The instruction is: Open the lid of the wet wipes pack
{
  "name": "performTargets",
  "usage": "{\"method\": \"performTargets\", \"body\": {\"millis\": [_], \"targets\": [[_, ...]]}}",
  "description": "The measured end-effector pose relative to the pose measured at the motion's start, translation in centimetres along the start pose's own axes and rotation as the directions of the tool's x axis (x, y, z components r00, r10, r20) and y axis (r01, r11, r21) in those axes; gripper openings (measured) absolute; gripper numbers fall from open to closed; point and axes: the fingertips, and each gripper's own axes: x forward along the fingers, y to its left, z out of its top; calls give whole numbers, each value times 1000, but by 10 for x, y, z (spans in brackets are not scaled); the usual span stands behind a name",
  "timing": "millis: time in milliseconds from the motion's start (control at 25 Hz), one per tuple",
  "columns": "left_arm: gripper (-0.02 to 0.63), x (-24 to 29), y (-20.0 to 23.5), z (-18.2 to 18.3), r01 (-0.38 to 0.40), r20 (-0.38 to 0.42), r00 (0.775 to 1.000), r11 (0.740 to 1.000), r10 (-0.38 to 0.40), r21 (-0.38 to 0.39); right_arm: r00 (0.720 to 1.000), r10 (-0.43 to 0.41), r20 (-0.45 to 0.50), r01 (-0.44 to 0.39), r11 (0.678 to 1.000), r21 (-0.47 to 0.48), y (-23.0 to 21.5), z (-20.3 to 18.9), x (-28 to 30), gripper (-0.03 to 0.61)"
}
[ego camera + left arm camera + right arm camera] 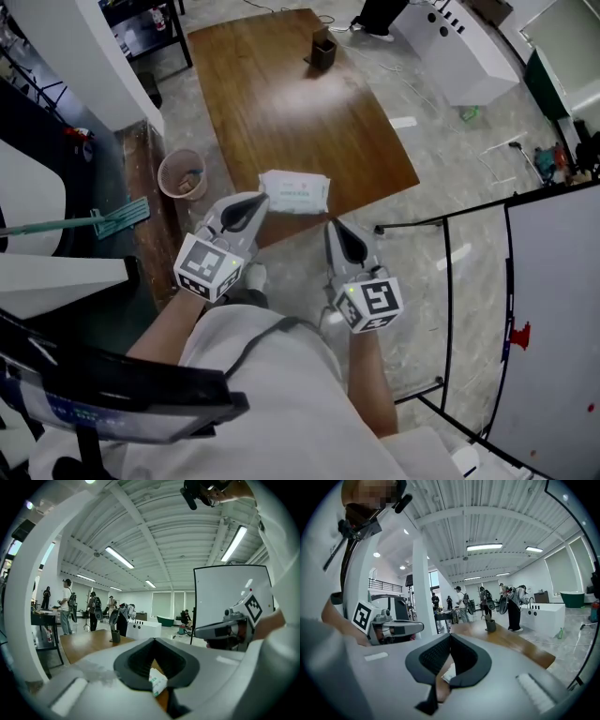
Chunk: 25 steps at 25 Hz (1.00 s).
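Open workshop, grey floor. A brown wooden table (281, 103) runs from the upper centre to mid-frame in the head view. The wet wipes pack (294, 192) lies flat at the table's near edge. The left gripper (255, 206) is just beside the pack's left end, tongs pressed together, pinching nothing. The right gripper (337, 232) is below and right of the pack, tongs also pressed together and empty. A black holder (323, 52) stands at the table's far end.

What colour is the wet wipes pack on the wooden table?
The wet wipes pack is white with green print; the head view shows it best.
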Motion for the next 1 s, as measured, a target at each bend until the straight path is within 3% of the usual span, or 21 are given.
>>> {"method": "performTargets", "body": {"millis": [360, 680, 880, 1000], "targets": [[2, 36, 32, -1, 97, 1, 995, 995, -97, -10, 999, -41, -6, 41, 999, -3, -14, 3, 34, 9], [2, 43, 60, -7, 103, -23, 994, 995, -103, -8, 997, -77, -15, 77, 997, 15, -29, 3, 51, 9], [2, 44, 66, -25, 75, -57, 995, 997, -76, -24, 998, -36, -44, 36, 999, 2, -34, -4, 65, 9], [2, 48, 68, -39, 46, -86, 995, 999, -48, -27, 996, 13, -92, -19, 998, -64, -38, -16, 78, 9]]}}
